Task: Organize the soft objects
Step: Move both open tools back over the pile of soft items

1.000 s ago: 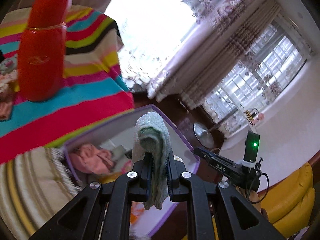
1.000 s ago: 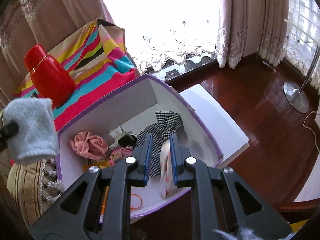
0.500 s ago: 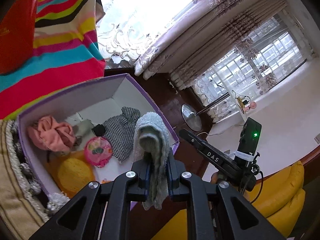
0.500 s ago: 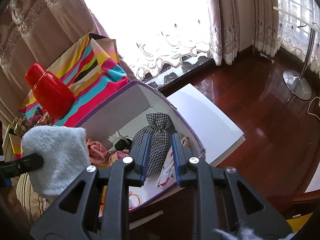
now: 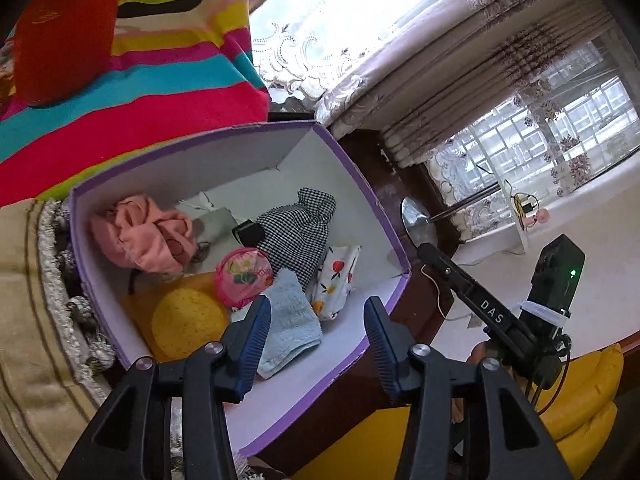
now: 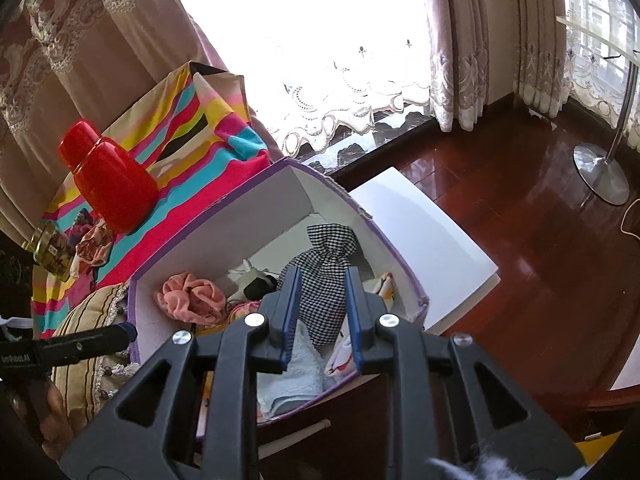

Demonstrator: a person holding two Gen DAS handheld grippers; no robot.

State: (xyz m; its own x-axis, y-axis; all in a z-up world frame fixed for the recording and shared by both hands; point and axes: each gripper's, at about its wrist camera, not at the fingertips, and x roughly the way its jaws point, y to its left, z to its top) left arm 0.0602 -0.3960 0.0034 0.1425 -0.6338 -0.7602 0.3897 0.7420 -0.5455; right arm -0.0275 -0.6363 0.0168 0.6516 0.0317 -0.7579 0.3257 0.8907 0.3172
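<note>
A purple-rimmed white box (image 5: pixel 360 168) holds soft things. Among them are a pink scrunched cloth (image 5: pixel 148 236), a checkered pouch (image 5: pixel 296 232), a round pink pouch (image 5: pixel 244 276), a yellow sponge (image 5: pixel 188 320) and a fruit-print cloth (image 5: pixel 336 280). The light blue towel (image 5: pixel 288 316) lies in the box's near corner. Just above it my left gripper (image 5: pixel 317 304) has its jaws opening, with nothing between the pads. My right gripper (image 6: pixel 323 272) hovers over the box (image 6: pixel 208 216) near the towel (image 6: pixel 304 360), jaws slightly apart and empty.
A red bottle (image 6: pixel 112 176) stands on a striped cloth (image 6: pixel 192 128) behind the box, with a glass jar (image 6: pixel 50 250) to its left. A fringed cushion (image 5: pixel 32 320) presses against the box's left side. The white lid (image 6: pixel 420 240) lies on the right, above dark wood floor.
The left gripper came down over the box and spread its jaws, and the blue towel dropped into the near corner. The right gripper stayed over the box.
</note>
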